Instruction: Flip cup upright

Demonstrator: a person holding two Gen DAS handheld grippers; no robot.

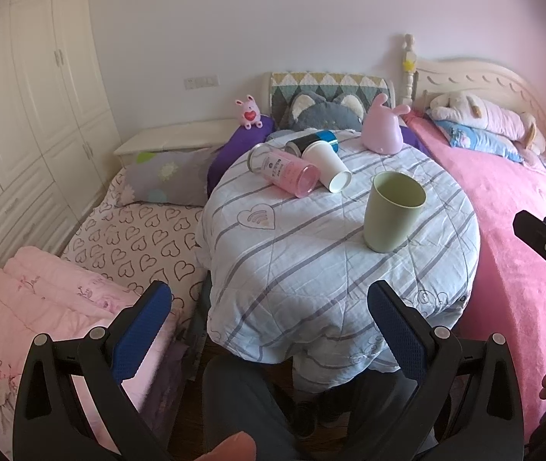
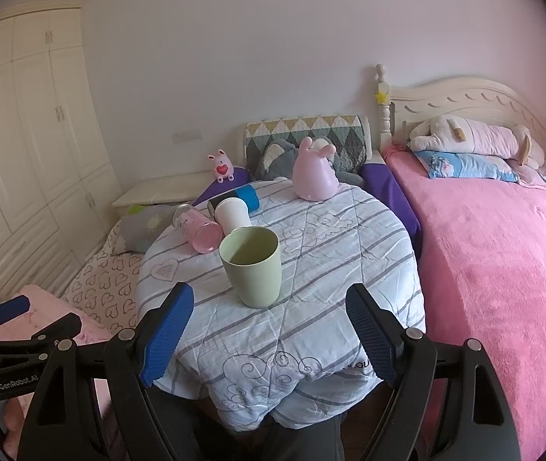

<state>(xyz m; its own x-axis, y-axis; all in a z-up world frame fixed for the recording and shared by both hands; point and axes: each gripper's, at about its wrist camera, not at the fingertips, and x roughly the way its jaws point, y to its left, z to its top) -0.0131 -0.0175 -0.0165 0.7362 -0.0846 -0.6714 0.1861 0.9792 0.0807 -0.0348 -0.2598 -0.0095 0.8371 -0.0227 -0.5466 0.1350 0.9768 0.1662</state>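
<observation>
Both grippers gaping, empty, left gripper (image 1: 269, 330), right gripper (image 2: 269, 334), green cup (image 2: 252, 267) upright, mouth up.

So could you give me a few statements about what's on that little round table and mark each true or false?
1. The green cup stands upright with its opening facing up. True.
2. The white paper cup is standing upright. False: it lies on its side.
3. The right gripper is clamped on the green cup. False: its jaws are open and the cup stands free beyond them.
4. The pink bottle lies on its side beside the white paper cup. True.
5. The left gripper holds the pink rabbit figure. False: it is open and empty; the figure sits at the table's far edge.
</observation>
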